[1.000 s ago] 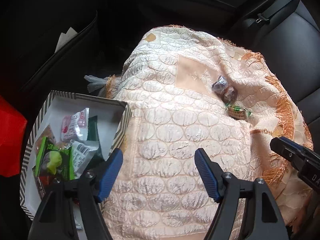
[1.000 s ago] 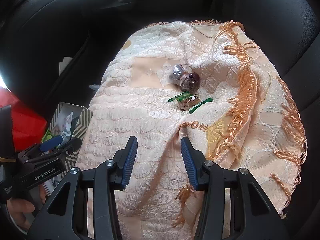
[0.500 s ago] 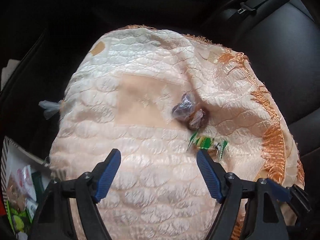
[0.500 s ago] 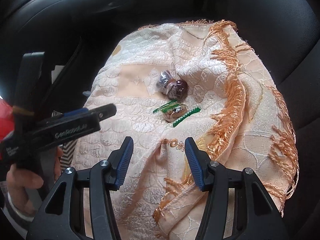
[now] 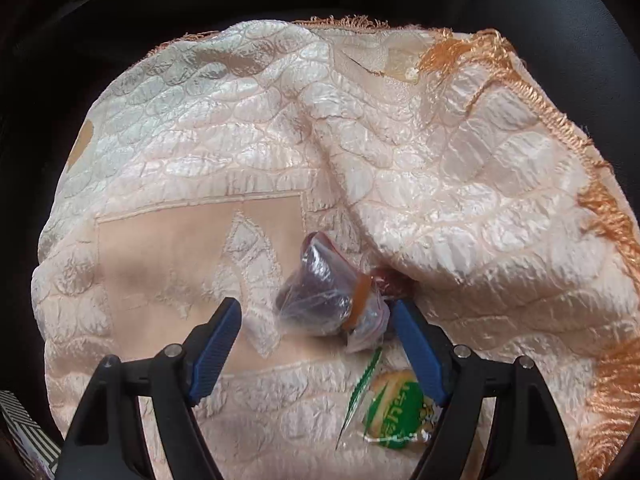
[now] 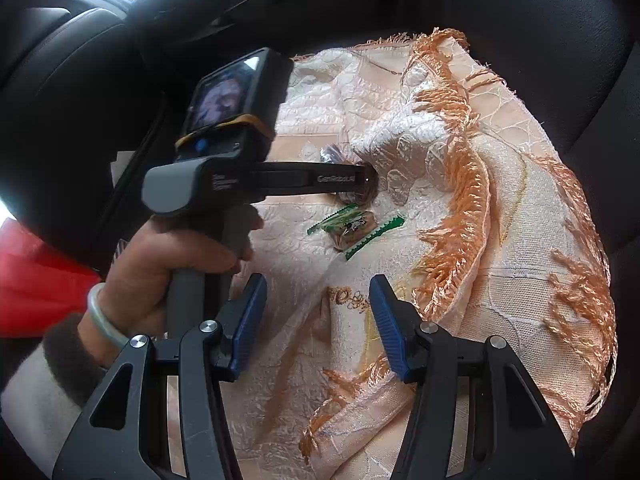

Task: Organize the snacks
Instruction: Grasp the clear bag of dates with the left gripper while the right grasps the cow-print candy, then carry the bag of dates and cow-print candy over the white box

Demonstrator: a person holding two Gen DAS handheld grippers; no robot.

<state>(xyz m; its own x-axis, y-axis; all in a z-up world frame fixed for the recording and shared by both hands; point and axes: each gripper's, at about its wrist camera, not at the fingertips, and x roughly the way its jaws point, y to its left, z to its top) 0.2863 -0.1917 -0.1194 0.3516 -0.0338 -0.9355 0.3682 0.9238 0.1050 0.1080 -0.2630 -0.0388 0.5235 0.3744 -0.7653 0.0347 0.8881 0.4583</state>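
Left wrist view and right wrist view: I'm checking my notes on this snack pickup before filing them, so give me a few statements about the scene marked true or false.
1. The left gripper has open jaws around the clear-wrapped dark snack. True.
2. The green-wrapped snack is held in the right gripper. False: it lies on the cloth, and nothing is between the right gripper's open jaws.
3. Both snacks lie on a cream cloth with orange fringe. True.
4. The cloth is spread over a wooden table. False: it lies on a black car seat.
5. The hand holding the left gripper wears a pale bangle. True.
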